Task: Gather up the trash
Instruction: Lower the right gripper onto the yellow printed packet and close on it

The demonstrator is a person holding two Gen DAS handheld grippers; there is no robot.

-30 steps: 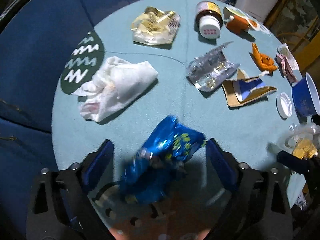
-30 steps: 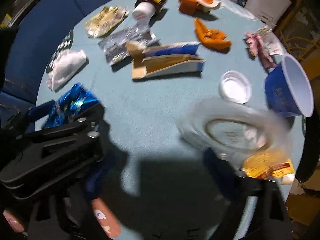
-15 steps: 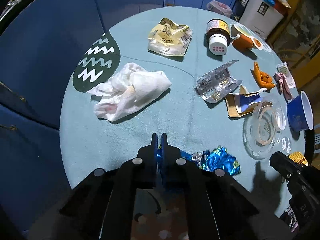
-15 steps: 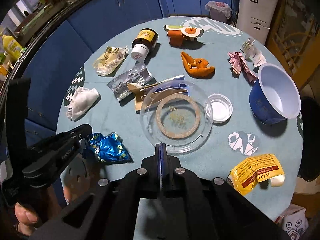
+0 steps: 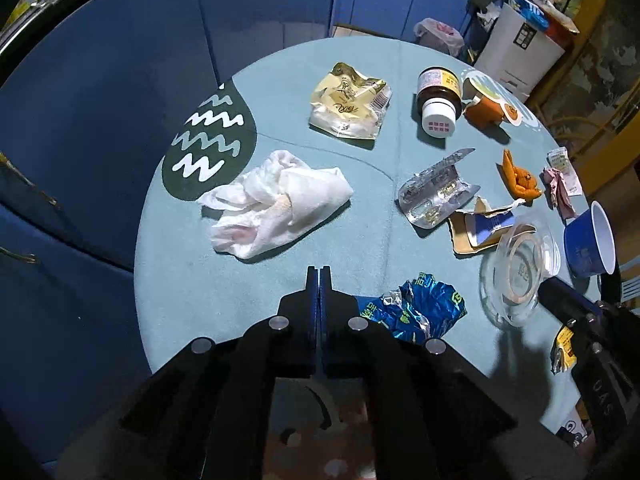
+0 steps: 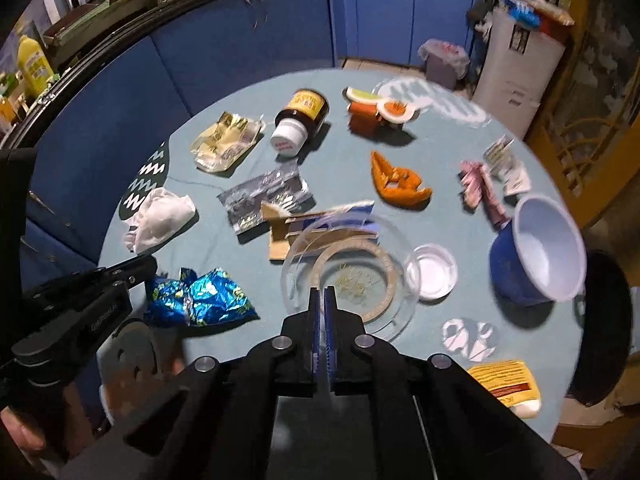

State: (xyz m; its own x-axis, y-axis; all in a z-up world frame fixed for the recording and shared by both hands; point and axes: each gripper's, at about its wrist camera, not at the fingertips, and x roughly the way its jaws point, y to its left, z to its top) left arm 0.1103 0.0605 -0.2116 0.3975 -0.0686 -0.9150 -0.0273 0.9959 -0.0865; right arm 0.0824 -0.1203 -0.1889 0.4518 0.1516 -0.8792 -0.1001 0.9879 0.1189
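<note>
Right wrist, right tool [image 6: 324, 294] gripping clear lid [image 6: 352, 276]

R gripper [image 6: 324, 292] jaws pinch clear lid [image 6: 352, 276] rim; blue wrapper [image 6: 200, 300] left.

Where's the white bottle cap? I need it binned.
In the right wrist view, the white cap lies on the table between the clear dish and the blue bowl.

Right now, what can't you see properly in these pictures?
- Left wrist view: whether the left hand-held gripper pinches the blue wrapper; its own fingers cover the wrapper's near edge.
- Right wrist view: writing on the brown bottle, too small to read.
- Right wrist view: specks inside the clear dish, blurred.
</note>
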